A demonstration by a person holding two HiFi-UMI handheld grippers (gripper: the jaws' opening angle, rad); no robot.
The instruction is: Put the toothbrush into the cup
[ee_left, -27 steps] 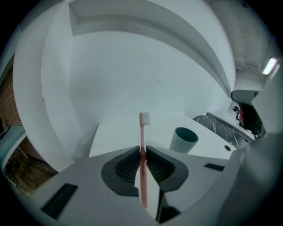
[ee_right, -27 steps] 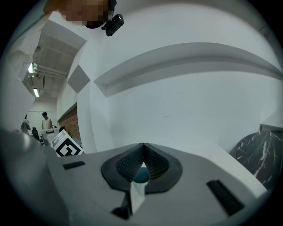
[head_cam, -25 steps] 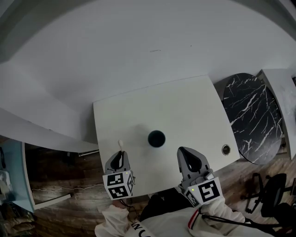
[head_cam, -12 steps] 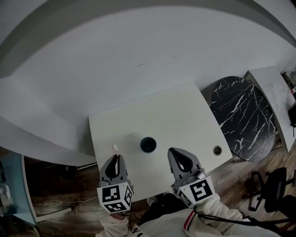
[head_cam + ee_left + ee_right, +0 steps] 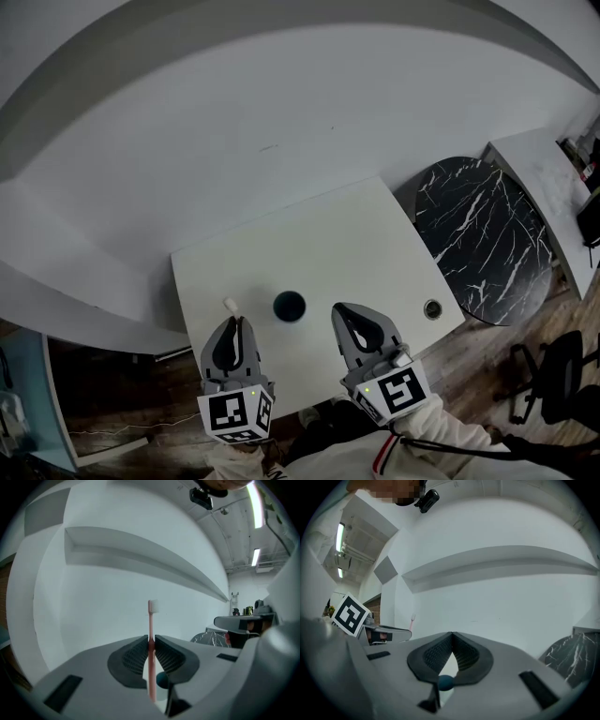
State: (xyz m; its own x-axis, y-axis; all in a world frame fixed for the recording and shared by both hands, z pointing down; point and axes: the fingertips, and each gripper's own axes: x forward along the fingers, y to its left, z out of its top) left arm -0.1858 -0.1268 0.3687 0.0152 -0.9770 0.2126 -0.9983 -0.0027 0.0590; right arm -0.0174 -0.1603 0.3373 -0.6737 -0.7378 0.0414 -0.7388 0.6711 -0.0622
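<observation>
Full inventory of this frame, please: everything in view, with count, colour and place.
table: 1, white, centre, against the pale wall
cup: 1, dark, on the table near its front edge, between the two grippers
toothbrush: 1, pink handle with white bristles, upright in the left gripper, head up
round fitting: 1, dark with a pale rim, set in the table's right front corner
round side table: 1, black marble with white veins, right of the white table
chair: 1, dark, on the wood floor at lower right
left gripper: 1, grey, left of the cup, jaws shut on the toothbrush handle
right gripper: 1, grey, right of the cup, jaws closed, nothing between them
sleeve: 1, white, behind the right gripper
</observation>
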